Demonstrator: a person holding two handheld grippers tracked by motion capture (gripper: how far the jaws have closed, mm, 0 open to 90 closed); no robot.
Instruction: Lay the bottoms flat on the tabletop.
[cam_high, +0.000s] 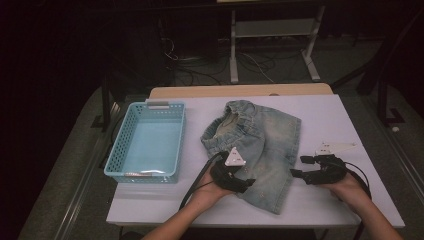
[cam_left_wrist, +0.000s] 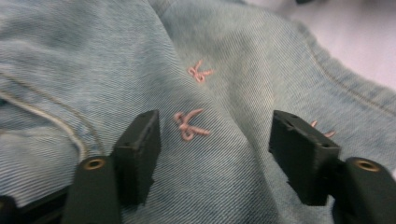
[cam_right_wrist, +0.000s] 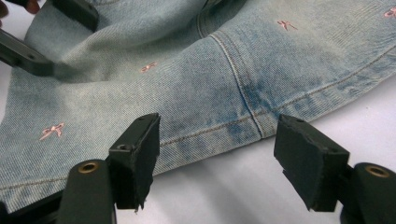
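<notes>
My left gripper (cam_high: 248, 183), jaws partly apart astride a denim fold, sits on the jean shorts (cam_high: 265, 140) at centre frame, my right gripper (cam_high: 300, 166) hovers half-open and empty off their right hem, the blue basket (cam_high: 120, 150) flanks left, bare table (cam_high: 345, 125) right.

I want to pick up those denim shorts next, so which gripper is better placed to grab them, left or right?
Left, probably. The left gripper is already over the denim shorts, its open jaws straddling a raised fold. The right gripper sits on the table just off the hem.
</notes>
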